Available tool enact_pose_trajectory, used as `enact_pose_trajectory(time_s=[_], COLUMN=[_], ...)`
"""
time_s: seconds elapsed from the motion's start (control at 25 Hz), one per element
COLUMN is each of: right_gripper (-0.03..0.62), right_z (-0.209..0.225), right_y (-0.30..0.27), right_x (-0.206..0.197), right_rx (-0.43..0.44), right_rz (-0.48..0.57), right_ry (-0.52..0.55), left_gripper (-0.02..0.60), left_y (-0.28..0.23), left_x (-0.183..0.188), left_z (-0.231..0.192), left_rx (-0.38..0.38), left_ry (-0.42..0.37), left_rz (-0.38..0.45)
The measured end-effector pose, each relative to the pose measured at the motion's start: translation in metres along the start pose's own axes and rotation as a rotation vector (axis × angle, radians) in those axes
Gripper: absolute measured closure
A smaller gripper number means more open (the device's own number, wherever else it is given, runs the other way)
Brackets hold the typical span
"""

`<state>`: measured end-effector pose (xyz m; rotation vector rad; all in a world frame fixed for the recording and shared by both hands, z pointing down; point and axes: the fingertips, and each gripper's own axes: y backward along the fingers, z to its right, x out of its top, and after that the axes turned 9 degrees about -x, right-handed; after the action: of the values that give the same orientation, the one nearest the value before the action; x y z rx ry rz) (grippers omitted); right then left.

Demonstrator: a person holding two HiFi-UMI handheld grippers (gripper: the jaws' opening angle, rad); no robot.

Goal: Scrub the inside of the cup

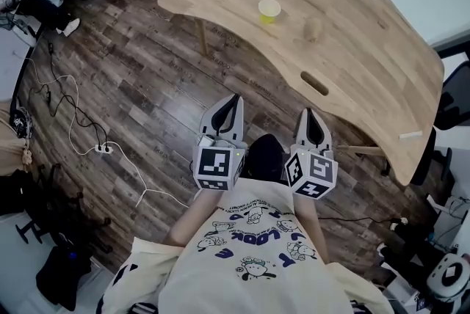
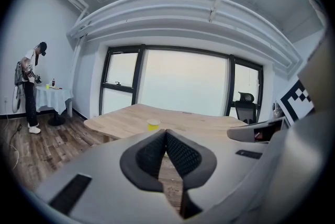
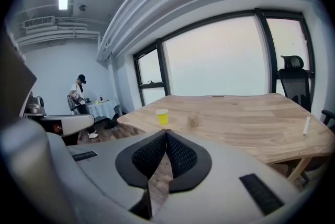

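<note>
A small yellow cup (image 1: 269,9) stands upright on the wooden table (image 1: 352,63), near its left end. It also shows as the cup (image 2: 153,124) and the cup (image 3: 162,116) in the two gripper views. Beside it lies a small tan object (image 1: 313,28), too small to identify. My left gripper (image 1: 233,101) and right gripper (image 1: 306,114) are side by side over the floor, short of the table's near edge, both pointing at it. Both are shut with nothing between the jaws.
Cables and a power strip (image 1: 103,149) lie on the wood floor at the left. A person (image 2: 30,87) stands by a small white-clothed table (image 2: 52,97) far left. An office chair (image 3: 293,79) is behind the table. A white stick (image 1: 411,135) lies at the table's right edge.
</note>
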<state>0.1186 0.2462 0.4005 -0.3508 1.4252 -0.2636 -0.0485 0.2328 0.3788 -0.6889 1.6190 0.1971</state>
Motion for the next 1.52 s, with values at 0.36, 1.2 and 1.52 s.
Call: enact_pose_trajectory(time_s=[0.36,1.2,1.52], right_gripper=[0.571,0.570,0.534], right_z=[-0.005,0.015,0.030], right_y=[-0.020,-0.129,-0.178], right_x=[0.006,0.047,0.062], right_rx=[0.003,-0.019,-0.013], right_rz=[-0.007,-0.056,-0.080], right_ry=[0.025,0.007,0.004], left_gripper=[0.594,0.594,0.594], left_y=[-0.012,-0.117,-0.166], left_x=[0.000,0.031,0.036], left_z=[-0.014,-0.056,-0.066], left_rx=[0.013,0.013,0.016], left_ry=[0.014,0.009,0.027], left_rz=[-0.014,-0.062,-0.083])
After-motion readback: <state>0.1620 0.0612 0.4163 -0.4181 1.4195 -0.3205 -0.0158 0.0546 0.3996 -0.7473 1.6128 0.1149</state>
